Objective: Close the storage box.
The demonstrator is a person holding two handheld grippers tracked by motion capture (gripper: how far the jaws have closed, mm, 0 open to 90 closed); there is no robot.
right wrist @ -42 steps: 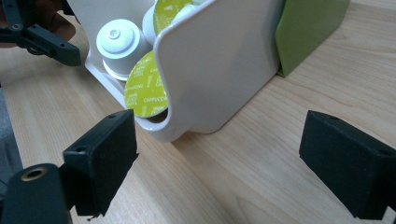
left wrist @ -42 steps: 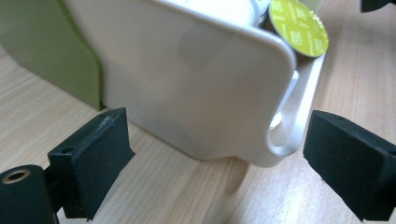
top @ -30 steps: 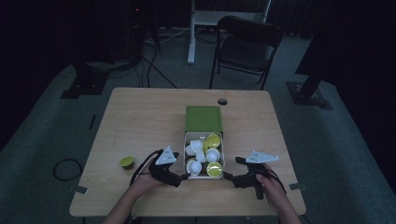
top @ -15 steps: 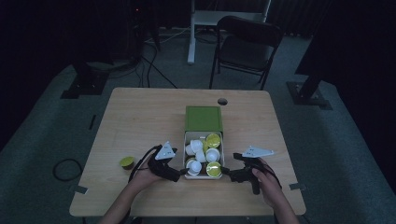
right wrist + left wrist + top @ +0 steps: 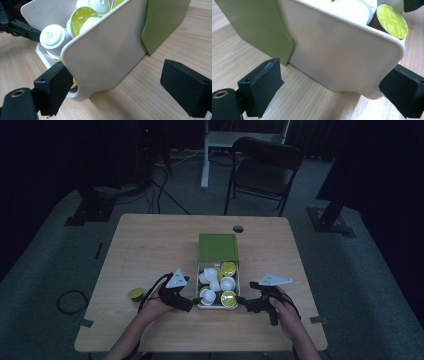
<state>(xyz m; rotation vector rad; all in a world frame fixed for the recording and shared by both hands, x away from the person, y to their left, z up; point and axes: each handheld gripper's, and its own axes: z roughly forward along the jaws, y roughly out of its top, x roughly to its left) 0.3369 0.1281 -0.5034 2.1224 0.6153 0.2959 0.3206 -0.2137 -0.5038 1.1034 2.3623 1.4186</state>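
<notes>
White plastic capsule tray (image 5: 218, 306) sits between my grippers, long axis running away from me into green sleeve (image 5: 218, 247) | left gripper (image 5: 194, 302) at tray's near-left corner, right gripper (image 5: 244, 304) at near-right, equally near | both jaws spread wide, straddling tray side walls, gripping nothing | stray green capsule (image 5: 135, 293) well left of tray

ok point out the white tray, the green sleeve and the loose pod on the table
white tray (image 5: 342, 57): left gripper view, bare side wall
green sleeve (image 5: 218, 247): high view, top face
loose pod (image 5: 135, 294): high view, green lid
</notes>
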